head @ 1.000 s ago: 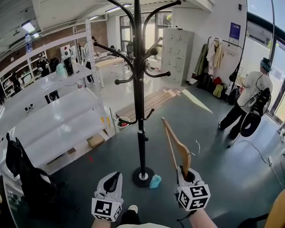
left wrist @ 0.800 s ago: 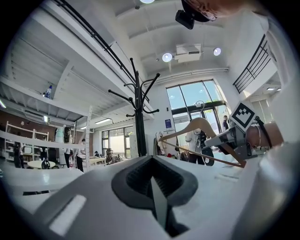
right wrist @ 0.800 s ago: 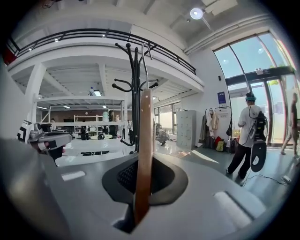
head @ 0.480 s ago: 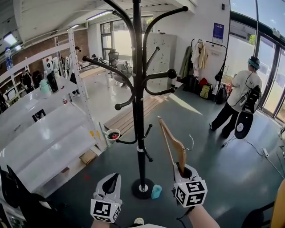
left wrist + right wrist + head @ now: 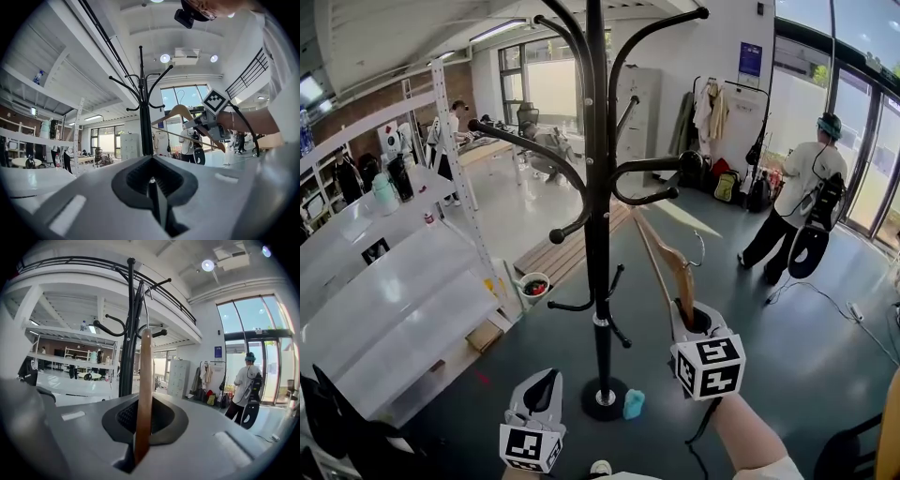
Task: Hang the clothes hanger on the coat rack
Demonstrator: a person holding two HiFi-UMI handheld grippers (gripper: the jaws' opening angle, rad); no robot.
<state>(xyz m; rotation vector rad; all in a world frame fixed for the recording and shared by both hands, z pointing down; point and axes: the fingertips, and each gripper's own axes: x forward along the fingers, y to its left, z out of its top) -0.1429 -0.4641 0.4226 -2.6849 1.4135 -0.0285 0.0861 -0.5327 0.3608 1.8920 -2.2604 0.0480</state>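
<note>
Flanking coat rack (image 5: 600, 281): shelving (image 5: 394, 309), person (image 5: 797, 192), hanger (image 5: 680, 272)

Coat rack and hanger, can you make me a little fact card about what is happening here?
coat rack: tall, black, standing on the floor, nothing on the arms in view
clothes hanger: wooden, gripped at one end, pointing up beside the rack
hanger hook: not on any rack arm yet
right hand-held gripper: shut on the clothes hanger
left hand-held gripper: jaws together, empty, low near the rack's base
background: a person stands by the windows
</note>
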